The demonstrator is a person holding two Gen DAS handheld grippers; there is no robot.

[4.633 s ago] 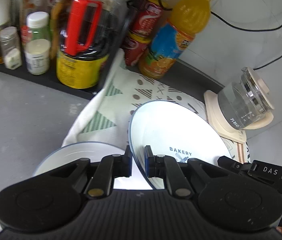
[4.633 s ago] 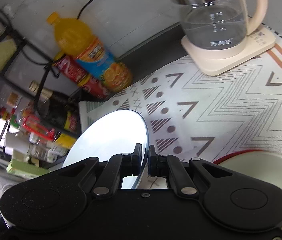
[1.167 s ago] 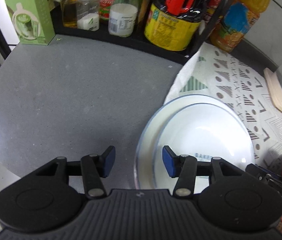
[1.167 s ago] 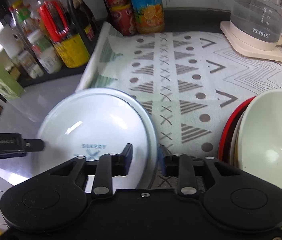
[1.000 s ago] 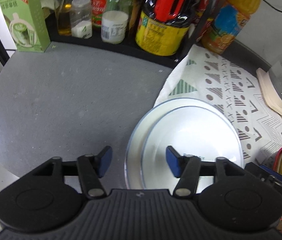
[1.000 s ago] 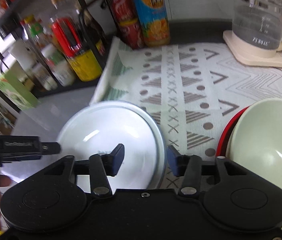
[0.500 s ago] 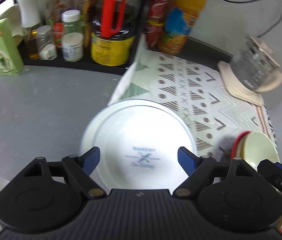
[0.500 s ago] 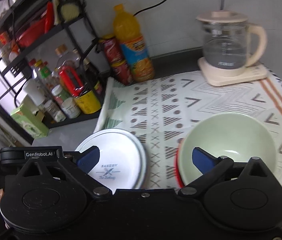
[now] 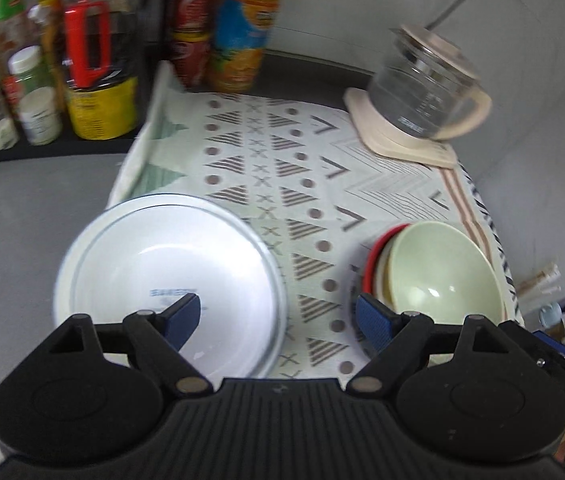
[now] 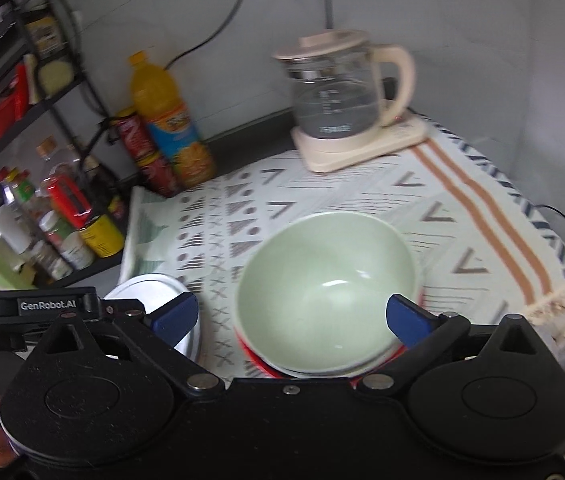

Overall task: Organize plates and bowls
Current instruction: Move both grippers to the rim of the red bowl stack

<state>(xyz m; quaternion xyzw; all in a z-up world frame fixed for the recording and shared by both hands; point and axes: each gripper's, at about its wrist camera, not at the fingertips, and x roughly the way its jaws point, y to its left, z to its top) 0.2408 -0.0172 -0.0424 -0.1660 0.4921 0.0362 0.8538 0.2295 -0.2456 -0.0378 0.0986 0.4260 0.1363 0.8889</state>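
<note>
Because both stacks are already nested, neither tool needs to hold anything, and each hangs above the tabletop with its blue pads spread wide.

From the left wrist view, the left tool [image 9: 276, 316] is wide apart and empty, raised over the gap between the two piles. The white plates [image 9: 170, 276] lie one inside the other, the upper one printed with a small blue mark, straddling the edge where the patterned cloth [image 9: 282, 160] meets the bare grey tabletop [image 9: 22, 208]. To their right sits the bowl stack, a pale green bowl [image 9: 442, 272] on top with a red rim showing beneath it. Like goes with like, which keeps each pile stable. The glass kettle [image 9: 422, 100] stands on its base at the far corner, and an orange juice bottle [image 9: 242, 40] stands against the wall, both well apart from the dishes.

From the right wrist view, the right tool [image 10: 292, 318] is likewise apart and gripping nothing, centred above the green bowl [image 10: 326, 284]. The plates [image 10: 150, 288] show just beside its left pad. The sorting looks close to done.
</note>
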